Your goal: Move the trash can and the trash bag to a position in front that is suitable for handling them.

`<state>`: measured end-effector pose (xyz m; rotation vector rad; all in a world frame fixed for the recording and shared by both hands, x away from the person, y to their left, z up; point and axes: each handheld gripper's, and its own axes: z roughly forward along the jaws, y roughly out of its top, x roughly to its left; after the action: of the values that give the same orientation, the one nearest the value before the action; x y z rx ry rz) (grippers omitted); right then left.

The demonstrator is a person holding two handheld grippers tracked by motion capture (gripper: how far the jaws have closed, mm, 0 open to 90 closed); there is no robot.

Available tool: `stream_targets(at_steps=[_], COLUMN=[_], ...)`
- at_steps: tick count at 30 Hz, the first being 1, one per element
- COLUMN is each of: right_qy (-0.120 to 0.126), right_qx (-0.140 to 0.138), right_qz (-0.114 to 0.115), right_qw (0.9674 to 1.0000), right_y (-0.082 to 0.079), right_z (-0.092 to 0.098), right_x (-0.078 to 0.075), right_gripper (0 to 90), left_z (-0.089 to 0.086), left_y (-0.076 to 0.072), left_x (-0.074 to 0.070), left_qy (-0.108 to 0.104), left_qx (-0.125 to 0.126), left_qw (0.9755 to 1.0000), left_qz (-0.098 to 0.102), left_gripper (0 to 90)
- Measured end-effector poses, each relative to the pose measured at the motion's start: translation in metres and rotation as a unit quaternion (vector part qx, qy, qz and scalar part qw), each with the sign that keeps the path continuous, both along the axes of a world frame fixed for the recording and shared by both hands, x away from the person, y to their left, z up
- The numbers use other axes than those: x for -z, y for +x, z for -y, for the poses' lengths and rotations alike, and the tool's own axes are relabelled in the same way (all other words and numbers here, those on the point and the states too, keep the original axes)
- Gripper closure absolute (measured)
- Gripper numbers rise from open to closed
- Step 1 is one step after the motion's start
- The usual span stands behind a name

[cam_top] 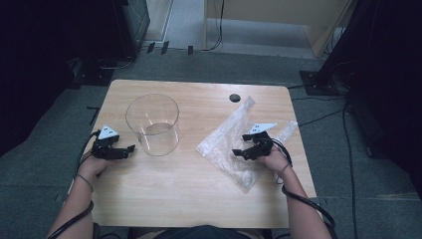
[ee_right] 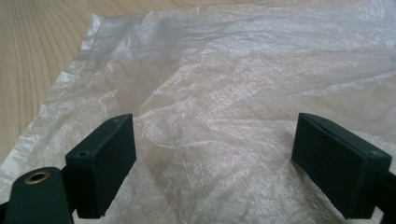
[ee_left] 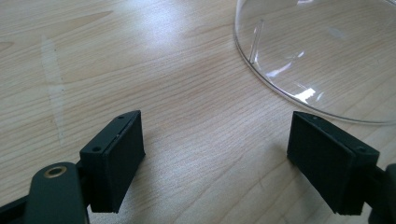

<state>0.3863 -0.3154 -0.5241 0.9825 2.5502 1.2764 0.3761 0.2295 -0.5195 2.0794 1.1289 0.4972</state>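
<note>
- Two grippers: left gripper point(cam_top: 130, 148) at lower left, jaws wide over bare table point(cam_top: 199, 194); right gripper point(cam_top: 236, 152) wide above one plastic bag point(cam_top: 224, 142).
- One clear tub point(cam_top: 153, 124), its base cut off in left gripper view.

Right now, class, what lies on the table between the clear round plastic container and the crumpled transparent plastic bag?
Nothing: in the high view, bare wooden tabletop separates the clear round plastic container from the crumpled transparent plastic bag.

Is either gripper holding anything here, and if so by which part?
Nothing is held. The left gripper has open jaws beside the clear container; the right gripper hovers with open jaws over the plastic bag.
</note>
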Motion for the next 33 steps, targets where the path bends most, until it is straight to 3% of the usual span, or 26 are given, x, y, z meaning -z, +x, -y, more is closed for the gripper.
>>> stream_targets(at_steps=[2,6,11,16,23,28,33], right_qy=[0.001,-0.021,-0.025,-0.066,-0.067,-0.067,-0.067], right_qx=[0.006,0.006,0.001,0.007,0.009,0.011,0.007], right_qz=[0.001,0.017,0.015,0.045,0.044,0.044,0.041], right_qw=[1.0000,0.9996,0.9996,0.9968,0.9967,0.9967,0.9969], right_y=[0.000,-0.003,-0.003,-0.005,-0.005,-0.005,-0.004], right_z=[0.000,-0.005,-0.006,-0.015,-0.016,-0.016,-0.017], right_x=[0.000,0.000,0.000,0.001,0.001,0.001,0.001], right_gripper=[13.6,13.4,11.3,9.9,9.9,9.0,7.6], left_z=[0.000,-0.001,-0.002,-0.002,-0.003,-0.005,-0.004], left_y=[0.000,0.001,0.002,0.004,0.005,0.009,0.013], left_x=[0.000,0.000,0.000,0.000,-0.001,-0.002,-0.004], left_qy=[0.000,-0.003,-0.009,-0.002,-0.010,-0.032,-0.020], left_qx=[0.000,-0.005,-0.002,0.003,0.001,-0.007,-0.002], left_qw=[1.0000,1.0000,1.0000,1.0000,0.9999,0.9994,0.9998], left_qz=[0.000,0.000,-0.001,0.000,-0.003,-0.011,-0.005], left_gripper=[18.1,19.9,19.9,19.6,19.5,19.2,19.2])
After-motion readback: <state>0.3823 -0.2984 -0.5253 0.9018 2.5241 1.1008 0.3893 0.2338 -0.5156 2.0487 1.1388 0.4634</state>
